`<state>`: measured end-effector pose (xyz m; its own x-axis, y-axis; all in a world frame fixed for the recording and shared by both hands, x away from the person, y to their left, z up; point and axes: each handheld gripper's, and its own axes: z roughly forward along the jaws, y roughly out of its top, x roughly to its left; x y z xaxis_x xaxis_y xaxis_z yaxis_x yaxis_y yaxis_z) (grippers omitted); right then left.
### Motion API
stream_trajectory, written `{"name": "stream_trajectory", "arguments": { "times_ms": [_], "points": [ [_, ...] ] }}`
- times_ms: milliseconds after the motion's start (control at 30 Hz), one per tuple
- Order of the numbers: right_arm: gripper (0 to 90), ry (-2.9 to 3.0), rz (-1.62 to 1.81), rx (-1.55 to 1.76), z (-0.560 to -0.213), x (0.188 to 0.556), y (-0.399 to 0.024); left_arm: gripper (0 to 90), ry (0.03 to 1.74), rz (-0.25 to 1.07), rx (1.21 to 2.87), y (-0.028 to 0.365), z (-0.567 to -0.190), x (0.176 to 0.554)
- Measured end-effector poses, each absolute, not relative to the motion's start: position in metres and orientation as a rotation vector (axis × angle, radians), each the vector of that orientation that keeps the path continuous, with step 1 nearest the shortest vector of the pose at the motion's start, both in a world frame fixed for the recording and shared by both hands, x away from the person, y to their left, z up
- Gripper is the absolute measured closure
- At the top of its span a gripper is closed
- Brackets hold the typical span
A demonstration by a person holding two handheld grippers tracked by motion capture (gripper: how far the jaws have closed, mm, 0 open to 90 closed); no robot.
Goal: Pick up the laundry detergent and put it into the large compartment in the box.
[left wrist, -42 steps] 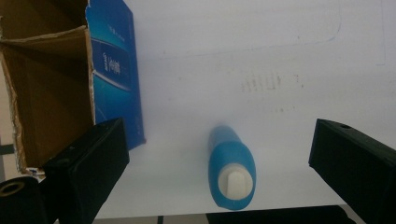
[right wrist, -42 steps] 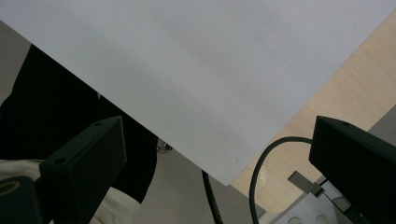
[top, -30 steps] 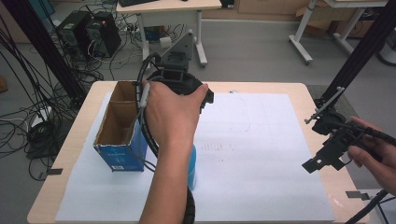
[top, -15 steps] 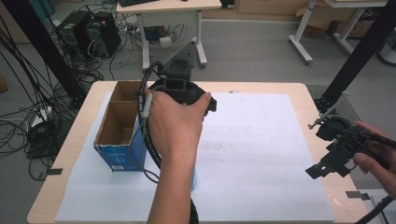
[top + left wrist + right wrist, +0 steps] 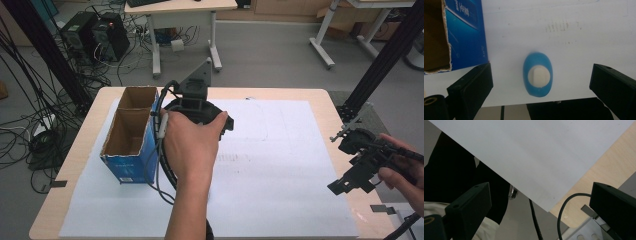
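A blue oval object (image 5: 537, 86) with a cream button in its middle lies on the white paper (image 5: 574, 37). My left gripper (image 5: 540, 71) hangs open above it, one black jaw on each side, neither touching it. In the high view a hand holds the left gripper (image 5: 197, 102) just right of the blue cardboard box (image 5: 131, 162), and hand and forearm hide the oval object. My right gripper (image 5: 352, 181) is held at the table's right edge. Its jaws stand wide open with nothing between them in the right gripper view (image 5: 541, 202).
The open-topped box (image 5: 465, 32) has two brown compartments and stands close to the left of the oval object. White paper (image 5: 280, 165) covers most of the wooden table (image 5: 315, 94). A cable (image 5: 564, 210) trails past the table's near corner.
The left gripper has shifted slightly away from the person, and its grey plate now shows above the hand. The right gripper has drifted a little toward the near edge.
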<state>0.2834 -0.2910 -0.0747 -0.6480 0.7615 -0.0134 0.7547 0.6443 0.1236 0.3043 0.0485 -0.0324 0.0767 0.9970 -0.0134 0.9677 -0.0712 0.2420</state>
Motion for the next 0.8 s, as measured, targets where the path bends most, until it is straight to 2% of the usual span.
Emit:
{"name": "stream_trajectory", "arguments": {
  "times_ms": [800],
  "points": [
    [3.6, 2.794, 0.155, 1.295, -0.080, 0.282, -0.295, 5.2, 2.037, 0.154, 2.194, 0.051, -0.074, 0.316]
  ]
}}
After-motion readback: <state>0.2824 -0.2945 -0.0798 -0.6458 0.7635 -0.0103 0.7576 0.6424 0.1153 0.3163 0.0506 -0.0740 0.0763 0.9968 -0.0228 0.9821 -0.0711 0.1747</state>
